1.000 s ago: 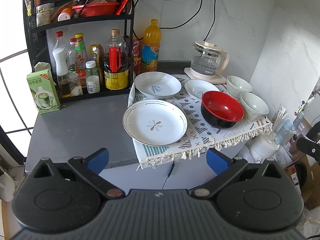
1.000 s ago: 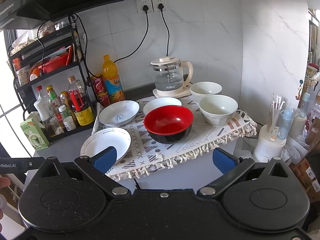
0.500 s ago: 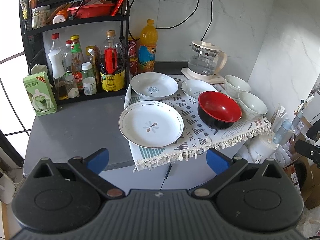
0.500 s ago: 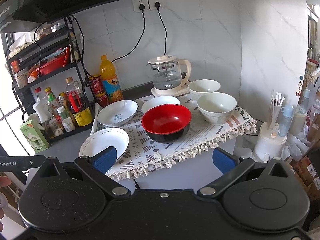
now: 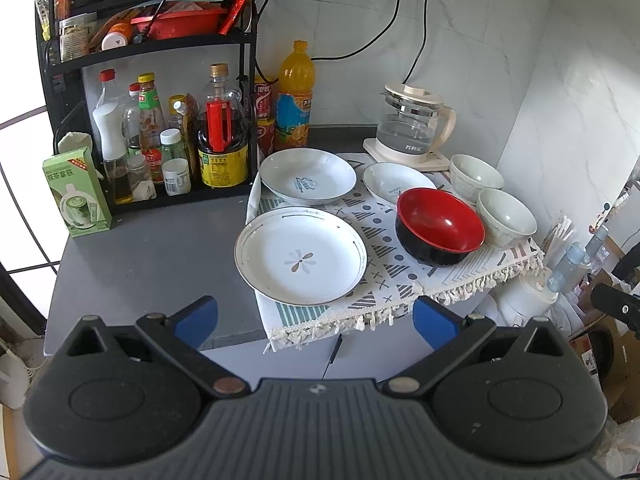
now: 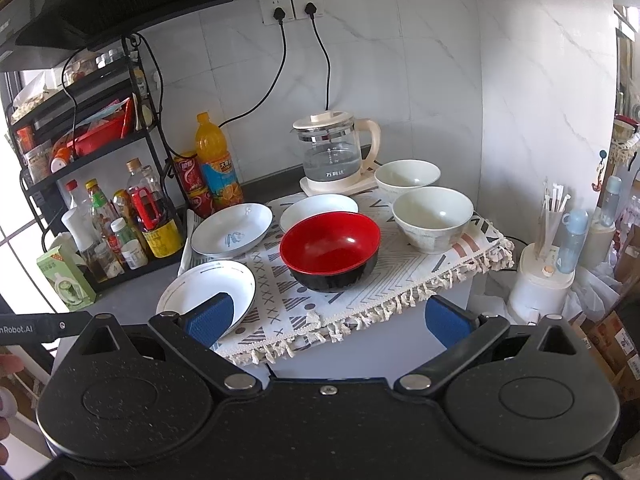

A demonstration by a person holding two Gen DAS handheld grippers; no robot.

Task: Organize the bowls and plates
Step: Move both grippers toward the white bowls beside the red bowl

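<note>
- Red-and-black round bowl [image 6: 330,250] sits on the patterned cloth [image 6: 404,284], beside the white flower plate [image 5: 300,255].
- Left gripper [image 5: 316,320] and right gripper [image 6: 327,318] both gape wide, holding nothing.

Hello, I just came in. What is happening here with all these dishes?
A person holds two grippers in front of a counter, and nothing is picked up yet. The left gripper and the right gripper are both open and empty. On the patterned fringed cloth lie three white plates, a red-and-black bowl and two pale bowls, all separate and unstacked. The large flower-patterned white plate lies nearest the left gripper.
</note>
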